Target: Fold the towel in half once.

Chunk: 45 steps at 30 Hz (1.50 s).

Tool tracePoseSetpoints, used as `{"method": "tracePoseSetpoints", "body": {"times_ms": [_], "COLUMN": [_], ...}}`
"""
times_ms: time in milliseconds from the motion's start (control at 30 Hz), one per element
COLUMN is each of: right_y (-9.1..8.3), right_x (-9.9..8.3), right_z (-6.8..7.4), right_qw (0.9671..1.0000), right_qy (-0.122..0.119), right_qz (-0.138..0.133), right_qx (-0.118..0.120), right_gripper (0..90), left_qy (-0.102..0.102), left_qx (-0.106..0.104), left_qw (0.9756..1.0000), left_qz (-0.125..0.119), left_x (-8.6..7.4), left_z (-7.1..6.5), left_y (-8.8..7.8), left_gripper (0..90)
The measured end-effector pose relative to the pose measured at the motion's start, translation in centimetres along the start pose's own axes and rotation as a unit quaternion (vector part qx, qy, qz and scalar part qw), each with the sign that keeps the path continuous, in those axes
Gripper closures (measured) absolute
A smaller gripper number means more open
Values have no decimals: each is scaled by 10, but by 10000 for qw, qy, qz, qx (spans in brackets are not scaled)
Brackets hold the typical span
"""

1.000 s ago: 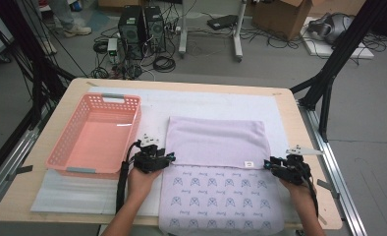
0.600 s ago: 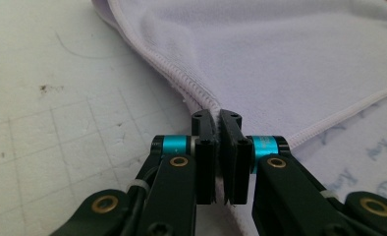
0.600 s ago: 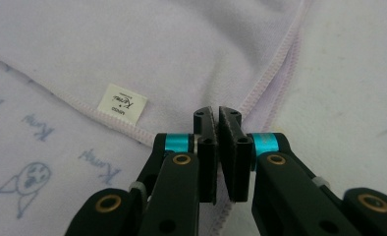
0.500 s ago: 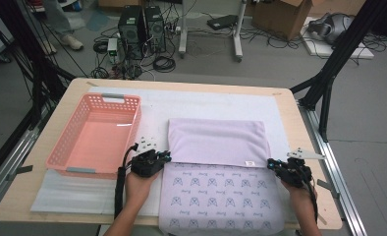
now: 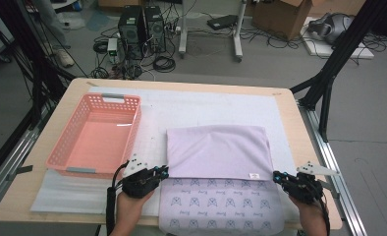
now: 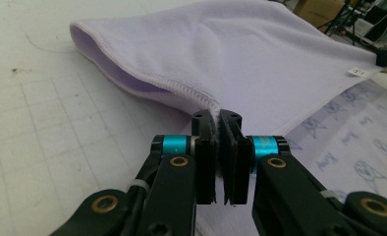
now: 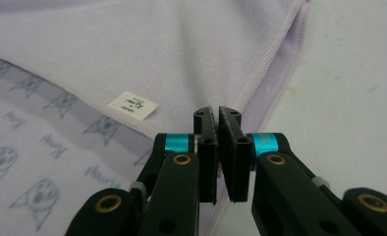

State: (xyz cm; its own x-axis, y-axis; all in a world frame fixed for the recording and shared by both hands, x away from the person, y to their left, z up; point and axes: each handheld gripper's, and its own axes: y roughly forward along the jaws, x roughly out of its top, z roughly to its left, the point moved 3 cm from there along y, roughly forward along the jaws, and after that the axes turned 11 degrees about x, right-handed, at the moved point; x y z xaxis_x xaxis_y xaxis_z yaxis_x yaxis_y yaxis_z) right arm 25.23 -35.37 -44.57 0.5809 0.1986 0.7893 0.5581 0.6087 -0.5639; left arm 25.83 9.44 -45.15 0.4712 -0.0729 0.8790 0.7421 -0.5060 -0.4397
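A lavender cloth [image 5: 216, 152] lies on the white mat, its plain flap folded over a side printed with small blue faces [image 5: 221, 206]. My left gripper [image 5: 163, 170] is shut on the flap's near left corner; in the left gripper view the jaws [image 6: 217, 115] pinch the stitched hem [image 6: 181, 88], which lifts slightly off the mat. At the near right corner my right gripper [image 5: 277, 176] is shut on the hem beside a small white label [image 7: 132, 104]; its jaws [image 7: 217, 112] clamp the cloth's edge.
A pink plastic basket [image 5: 64, 152] stands on the left of the table, close to my left hand. The white mat [image 5: 201, 105] stretches bare behind the cloth. The table's right edge [image 5: 324, 162] runs just beyond my right gripper.
Both grippers have closed on the flap's near corners and moved toward the person, drawing the flap's edge farther down over the printed side.
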Motion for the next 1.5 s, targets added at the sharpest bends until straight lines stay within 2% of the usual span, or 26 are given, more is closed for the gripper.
{"method": "tracePoseSetpoints", "body": {"times_ms": [267, 667, 900, 967, 1000, 1033, 1067, 1100, 1167, 1200, 1267, 1367, 1500], "right_y": [-24, -55, -73, -76, -77, -76, -75, -74, -71, -69, -64, -55, -41], "right_x": [-21, -56, -75, -80, -82, -83, -82, -80, -74, -70, -61, -52, -42], "right_z": [23, 57, 74, 78, 79, 80, 80, 78, 74, 71, 63, 52, 37], "right_qw": [10000, 10000, 9999, 9999, 9998, 9998, 9998, 9998, 9999, 9998, 9997, 9994, 9989], "right_qy": [-3, 23, 64, 71, 55, 27, 39, 94, 125, 143, 135, 128, 224], "right_qz": [-59, 14, 85, 132, 180, 209, 207, 141, 15, -28, -119, -171, -149], "right_qx": [-4, -47, -3, 28, 26, 28, -13, -39, -63, -105, -181, -277, -374], "right_gripper": [859, 860, 862, 861, 860, 842, 775, 731, 665, 662, 660, 661, 653], "left_qy": [0, 140, 314, 319, 275, 193, 73, -24, -197, -293, -313, -375, -329], "left_qx": [-126, -212, -376, -421, -453, -430, -411, -400, -309, -291, -205, -191, -224], "left_qw": [9999, 9996, 9986, 9982, 9983, 9987, 9990, 9991, 9993, 9991, 9993, 9991, 9992], "left_qz": [-58, 83, 209, 268, 249, 199, 159, 109, -21, -44, -56, -36, 73], "left_x": [-17, -49, -67, -71, -71, -69, -67, -63, -56, -51, -45, -39, -36], "left_z": [-16, -41, -55, -56, -56, -53, -49, -45, -37, -31, -24, -16, -13], "left_y": [-28, -67, -91, -93, -93, -91, -88, -85, -79, -74, -66, -53, -38], "left_gripper": [850, 850, 850, 847, 818, 722, 595, 540, 493, 472, 471, 480, 492]}}
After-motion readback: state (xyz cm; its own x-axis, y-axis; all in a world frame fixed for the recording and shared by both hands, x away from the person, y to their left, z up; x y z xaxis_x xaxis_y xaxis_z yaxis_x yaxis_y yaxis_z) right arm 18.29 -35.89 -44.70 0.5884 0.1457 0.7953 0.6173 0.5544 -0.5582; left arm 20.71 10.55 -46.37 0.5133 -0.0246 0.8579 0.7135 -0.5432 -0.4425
